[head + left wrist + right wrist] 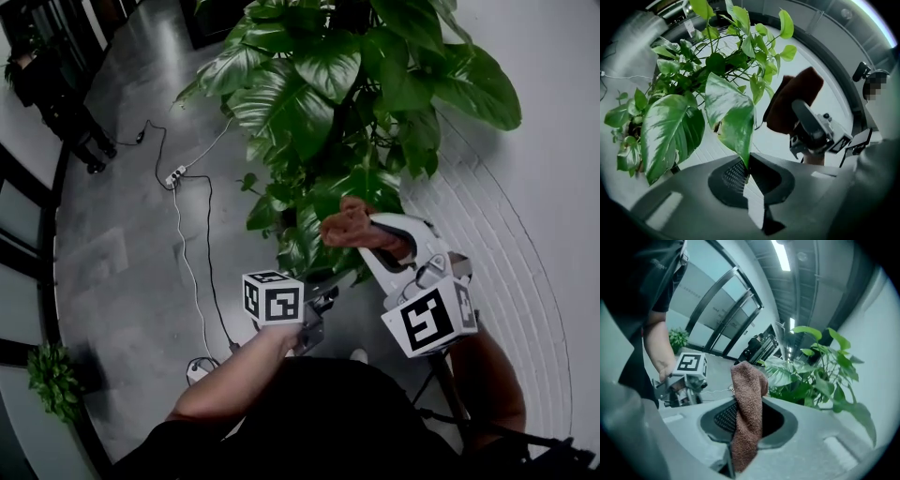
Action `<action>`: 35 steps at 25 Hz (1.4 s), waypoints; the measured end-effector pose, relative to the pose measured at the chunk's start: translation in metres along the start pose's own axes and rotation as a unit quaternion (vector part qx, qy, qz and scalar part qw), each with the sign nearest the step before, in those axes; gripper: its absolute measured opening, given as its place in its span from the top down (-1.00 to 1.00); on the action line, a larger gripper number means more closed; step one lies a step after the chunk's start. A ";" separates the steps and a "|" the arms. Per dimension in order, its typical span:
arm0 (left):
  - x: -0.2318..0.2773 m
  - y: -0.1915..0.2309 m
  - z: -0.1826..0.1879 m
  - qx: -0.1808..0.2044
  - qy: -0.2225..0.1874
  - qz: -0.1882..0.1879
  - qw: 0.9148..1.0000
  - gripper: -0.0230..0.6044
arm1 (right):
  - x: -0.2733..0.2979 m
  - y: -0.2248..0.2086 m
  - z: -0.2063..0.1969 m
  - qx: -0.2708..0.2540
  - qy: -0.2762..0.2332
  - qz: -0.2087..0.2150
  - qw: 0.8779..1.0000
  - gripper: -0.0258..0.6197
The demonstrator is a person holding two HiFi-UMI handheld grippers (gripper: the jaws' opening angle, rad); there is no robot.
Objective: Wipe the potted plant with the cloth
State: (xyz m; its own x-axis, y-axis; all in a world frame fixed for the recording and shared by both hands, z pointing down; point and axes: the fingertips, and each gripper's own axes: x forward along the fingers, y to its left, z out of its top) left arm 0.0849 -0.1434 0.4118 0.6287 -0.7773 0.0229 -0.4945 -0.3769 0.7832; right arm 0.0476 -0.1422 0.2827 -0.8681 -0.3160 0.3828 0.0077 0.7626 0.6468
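Head view, markings: the marker cubes (429, 319) on both grippers bore black-and-white square patterns.
Head view, positions: the left gripper (322, 302) and right gripper (372, 231) sat just below the potted plant (328, 84)'s foliage, with the brown cloth (349, 228) at its lower leaves.
Left gripper view: the jaws were closed on the tip of a variegated leaf (733, 119) of the plant.
Right gripper view: the jaws were clamped on the cloth, beside the plant.

Power strip (174, 175) and cable (190, 272) on grey floor (112, 272) — small plant (52, 380) aside
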 end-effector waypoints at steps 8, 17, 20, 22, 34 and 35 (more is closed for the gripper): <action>-0.001 0.004 0.000 0.054 0.007 0.039 0.998 0.88 | 0.088 -0.016 -0.014 -0.258 0.093 0.066 0.959 0.70; -0.003 0.004 0.000 0.087 0.014 0.056 0.995 0.88 | 0.116 0.011 -0.045 -0.369 0.162 0.153 0.902 0.70; -0.004 0.006 0.000 0.086 0.014 0.056 0.995 0.88 | 0.111 0.021 -0.047 -0.375 0.156 0.165 0.899 0.70; -0.005 0.007 0.001 0.088 0.016 0.055 0.994 0.88 | 0.108 0.027 -0.048 -0.383 0.154 0.169 0.895 0.70; -0.004 0.009 0.001 0.093 0.019 0.058 0.994 0.88 | 0.084 0.059 -0.050 -0.393 0.150 0.214 0.881 0.70; -0.004 0.009 0.002 0.093 0.018 0.057 0.994 0.88 | 0.082 0.060 -0.047 -0.387 0.147 0.214 0.885 0.70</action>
State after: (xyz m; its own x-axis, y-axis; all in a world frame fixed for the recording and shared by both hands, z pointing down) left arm 0.0769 -0.1442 0.4176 0.5812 -0.8033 0.1302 -0.6647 -0.3764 0.6454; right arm 0.0005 -0.1489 0.3834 -0.5373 -0.3117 0.7837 0.7414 0.2683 0.6151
